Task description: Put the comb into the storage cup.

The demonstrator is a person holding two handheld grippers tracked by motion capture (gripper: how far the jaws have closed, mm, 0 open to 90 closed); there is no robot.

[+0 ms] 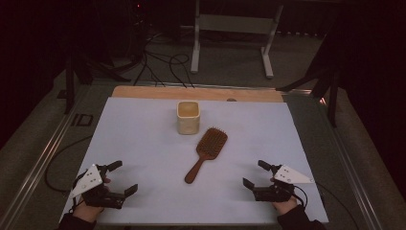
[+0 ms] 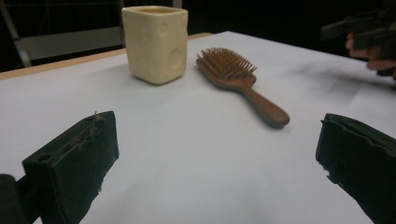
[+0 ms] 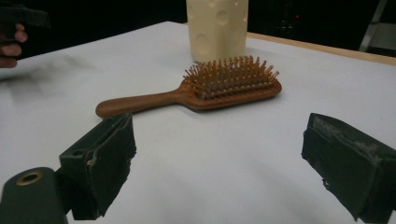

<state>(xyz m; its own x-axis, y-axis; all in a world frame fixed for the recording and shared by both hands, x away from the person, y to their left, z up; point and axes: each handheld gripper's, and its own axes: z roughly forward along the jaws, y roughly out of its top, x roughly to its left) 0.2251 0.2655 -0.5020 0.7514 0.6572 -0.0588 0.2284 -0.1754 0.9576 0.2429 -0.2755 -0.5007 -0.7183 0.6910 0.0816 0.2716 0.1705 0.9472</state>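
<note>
Black blocky jaws, bristly wooden hairbrush

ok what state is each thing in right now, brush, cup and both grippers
hairbrush: lying flat on the white sheet, bristles up, handle toward the person, untouched
cup: upright, open top, just behind the brush head; no contact visible
left gripper: fingers wide open, nothing between them, low at the near left of the sheet
right gripper: fingers wide open, nothing between them, low at the near right
</note>
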